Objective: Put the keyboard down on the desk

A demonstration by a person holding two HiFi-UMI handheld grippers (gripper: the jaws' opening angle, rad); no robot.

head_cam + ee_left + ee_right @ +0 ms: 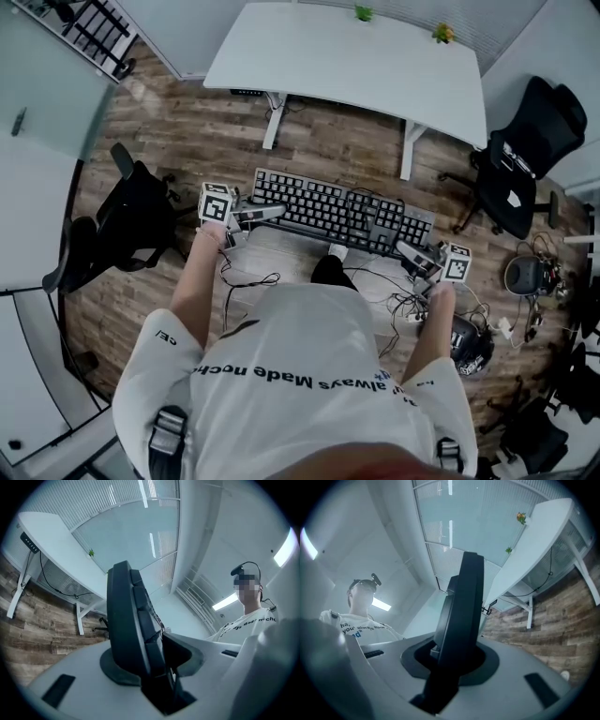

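Observation:
A black keyboard (328, 211) hangs level in the air over the wood floor, held at both ends. My left gripper (253, 215) is shut on its left end, and my right gripper (417, 257) is shut on its right end. In the left gripper view the keyboard (133, 620) stands edge-on between the grey jaws of my left gripper (147, 665). The right gripper view shows its other end (461, 611) clamped the same way by my right gripper (452, 660). The white desk (347, 56) stands beyond the keyboard, and it also shows as the desk (51, 541) and the desk (534, 541).
Two small plants (363, 13) sit at the desk's far edge. A black office chair (131, 225) stands to the left and another chair (525, 141) to the right. Loose cables (412, 300) and dark gear (525, 277) lie on the floor at right.

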